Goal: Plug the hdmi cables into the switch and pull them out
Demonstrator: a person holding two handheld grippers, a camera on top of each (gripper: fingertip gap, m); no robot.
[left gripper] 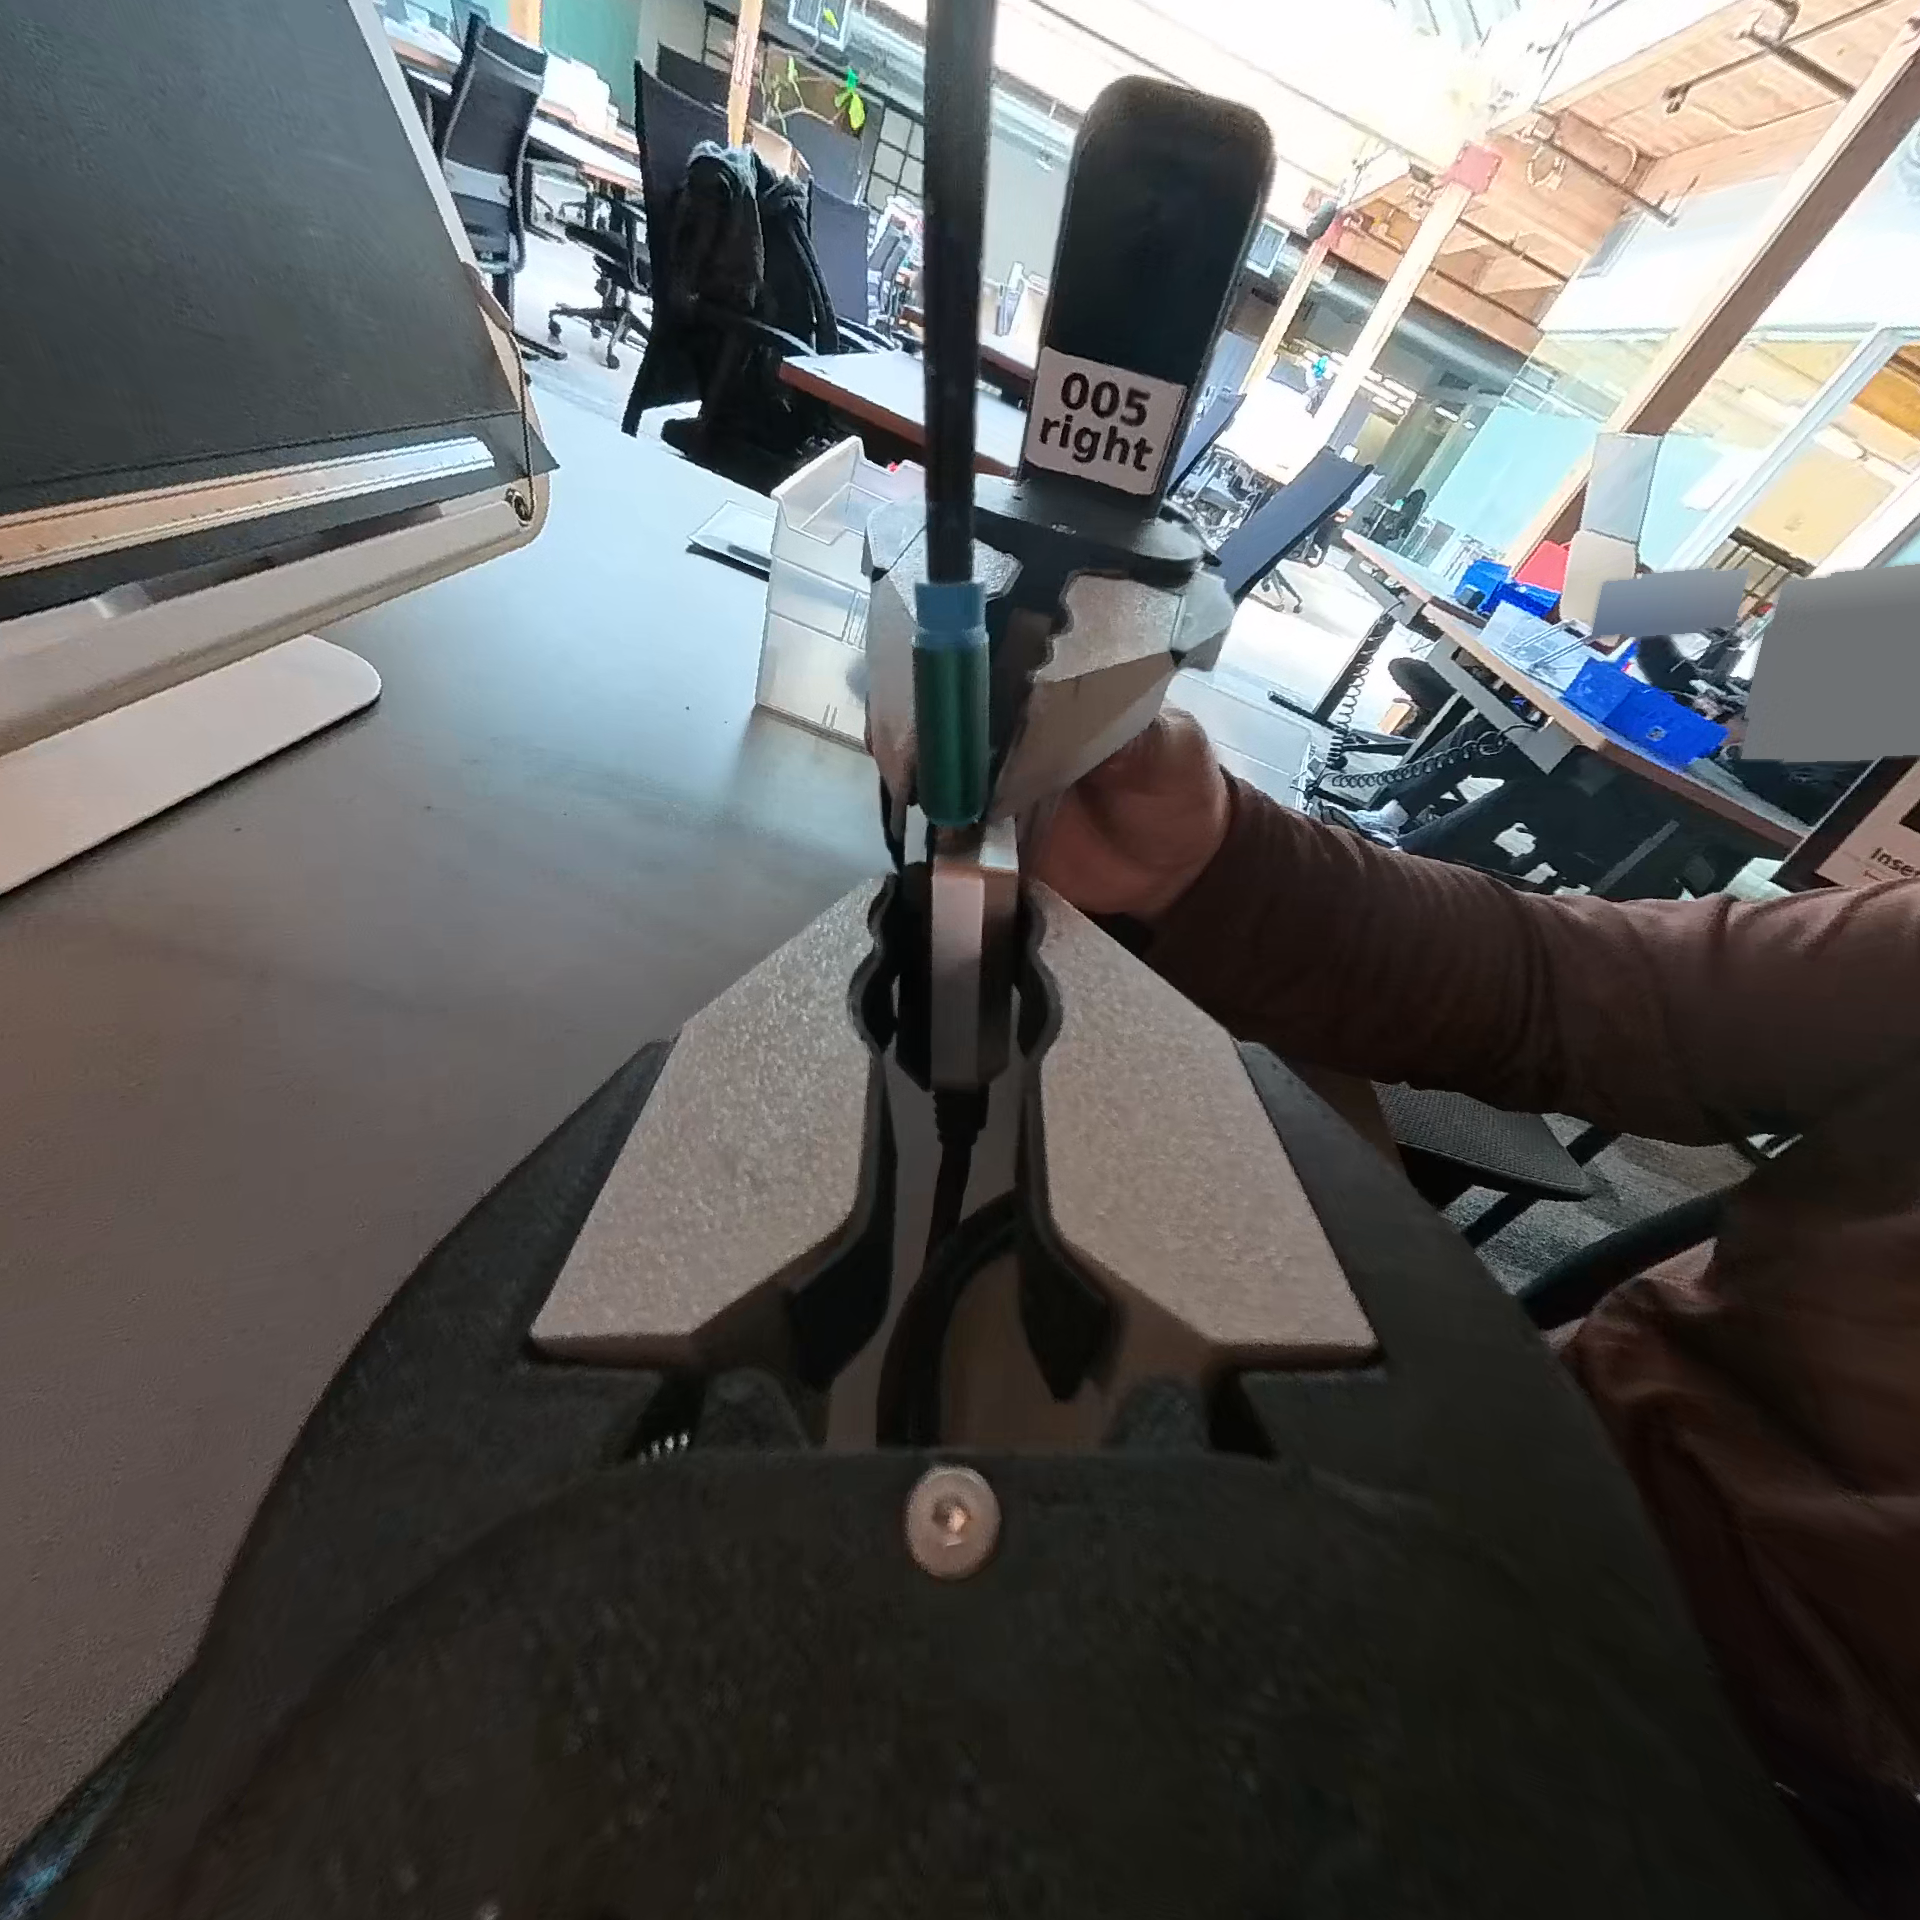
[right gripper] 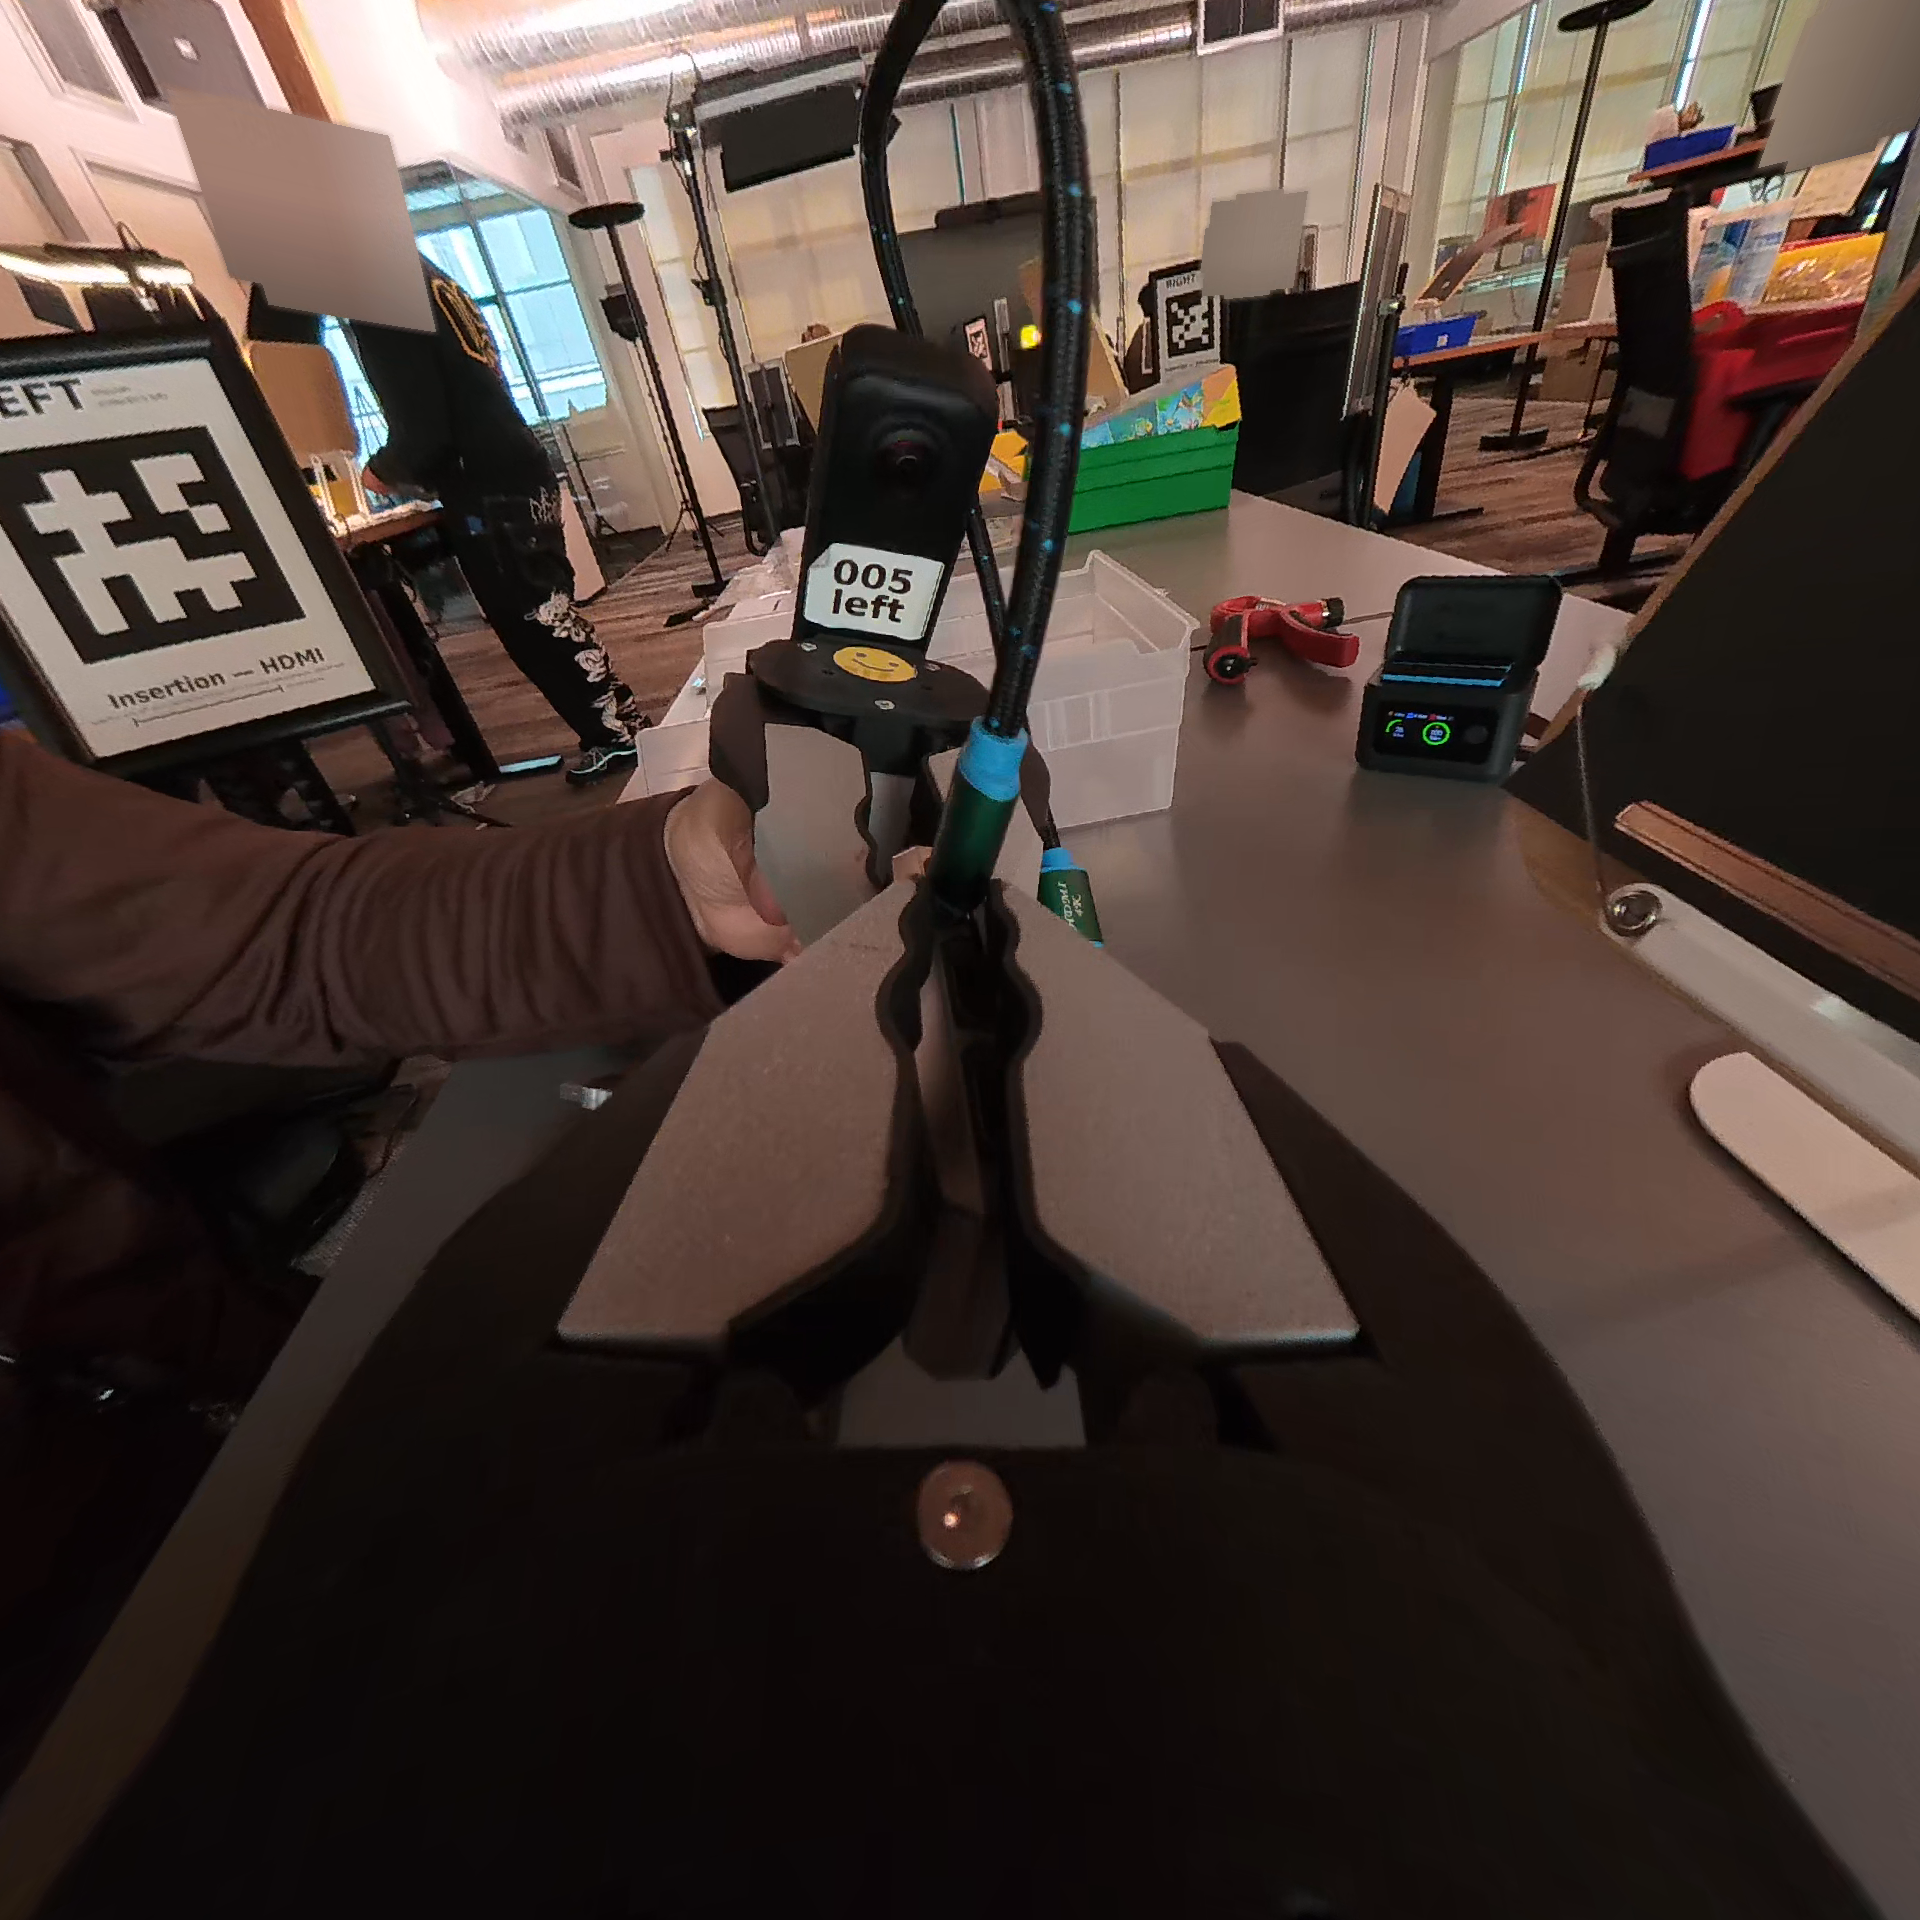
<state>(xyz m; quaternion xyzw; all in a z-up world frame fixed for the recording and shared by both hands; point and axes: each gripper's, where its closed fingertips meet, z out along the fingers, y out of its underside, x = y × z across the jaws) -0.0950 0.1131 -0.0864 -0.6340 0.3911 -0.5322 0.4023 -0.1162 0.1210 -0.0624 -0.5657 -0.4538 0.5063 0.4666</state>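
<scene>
In the left wrist view my left gripper (left gripper: pixel 961 935) is shut on a slim silver HDMI switch (left gripper: pixel 966 987), held on edge above the dark table (left gripper: pixel 468 831). A black lead (left gripper: pixel 940 1195) runs from the switch's near end back between the fingers. My right gripper (left gripper: pixel 987 686) faces me, shut on a green HDMI plug (left gripper: pixel 948 727) with a blue collar. The plug's tip meets the switch's far end; its depth is hidden. In the right wrist view my right gripper (right gripper: pixel 961 925) grips the same plug (right gripper: pixel 977 821), and its braided cable (right gripper: pixel 1055 416) loops upward. A second green plug (right gripper: pixel 1068 899) shows just beyond, near my left gripper (right gripper: pixel 883 831).
A monitor (left gripper: pixel 208 312) stands at the left, its foot (right gripper: pixel 1808 1143) on the table. A clear plastic bin (right gripper: pixel 1101 686), a red clamp (right gripper: pixel 1283 629) and a black charging case (right gripper: pixel 1455 675) lie beyond. A marker sign (right gripper: pixel 156 551) and a standing person (right gripper: pixel 488 468) are off the table.
</scene>
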